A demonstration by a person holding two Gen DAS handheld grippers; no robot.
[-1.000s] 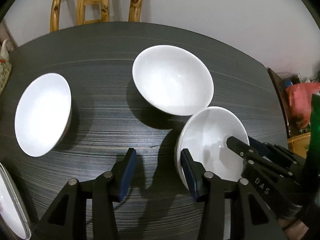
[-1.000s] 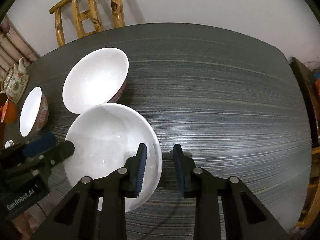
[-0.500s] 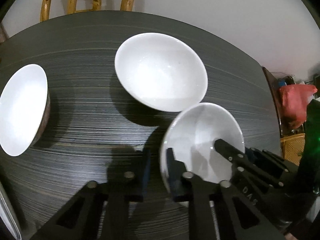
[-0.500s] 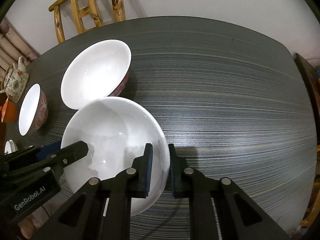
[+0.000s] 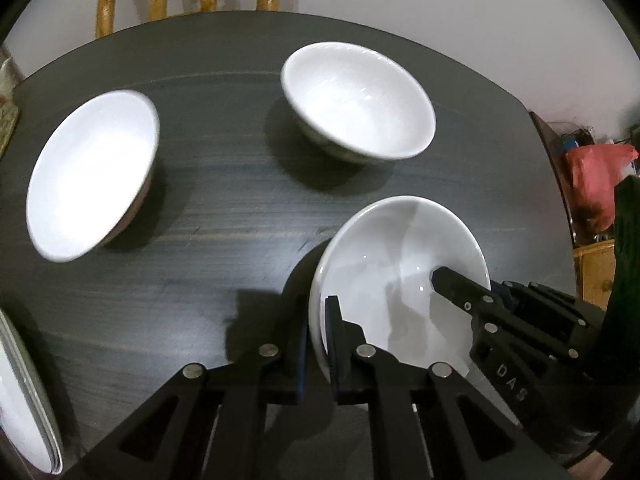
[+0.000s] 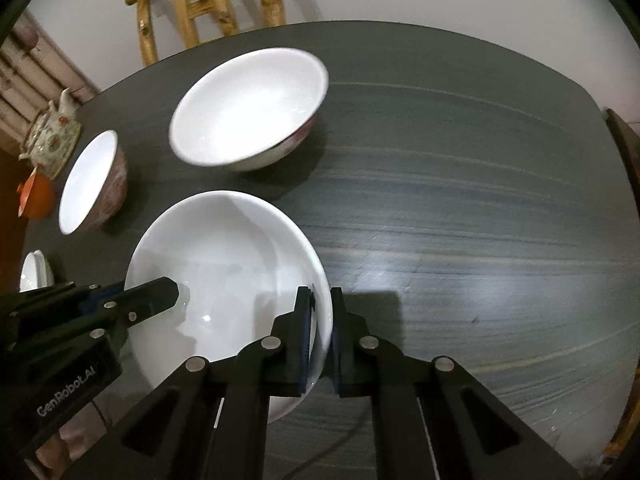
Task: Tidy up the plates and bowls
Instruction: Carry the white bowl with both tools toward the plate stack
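I have both tongs clamped on the same white bowl: the left tongs (image 5: pixel 318 350) pinch its rim on the side nearest my left hand, one pad inside and one outside, and the right tongs (image 6: pixel 320 334) pinch the opposite rim the same way. Neither pair has any slack that I can see.

Going from the biggest thing down, the dark wood-grain tabletop (image 6: pixel 460 168) carries everything. The held bowl (image 6: pixel 228 280) sits low over its near edge, between my two hands, and I cannot tell whether its foot is touching the wood or just clear of it.

What the next move turns on, as I judge it, is where the nearest other bowl lies: the wide bowl with the red pattern (image 6: pixel 248 108) is straight ahead of the held one, just beyond its far rim and a little toward my left. Both hands are about equally close to it, so a two-handed carry forward would bring one bowl over the other.

Further left stands a smaller patterned bowl (image 6: pixel 94 182), well apart from the held one. At the left edge I see the rims of a stack of plates (image 5: pixel 24 396), only partly in view.

Beyond the tabletop's left side there is a floral teapot (image 6: pixel 50 136), and a wooden chair (image 6: pixel 208 4) stands behind the far edge. Nothing lies between the held bowl and the wide one.
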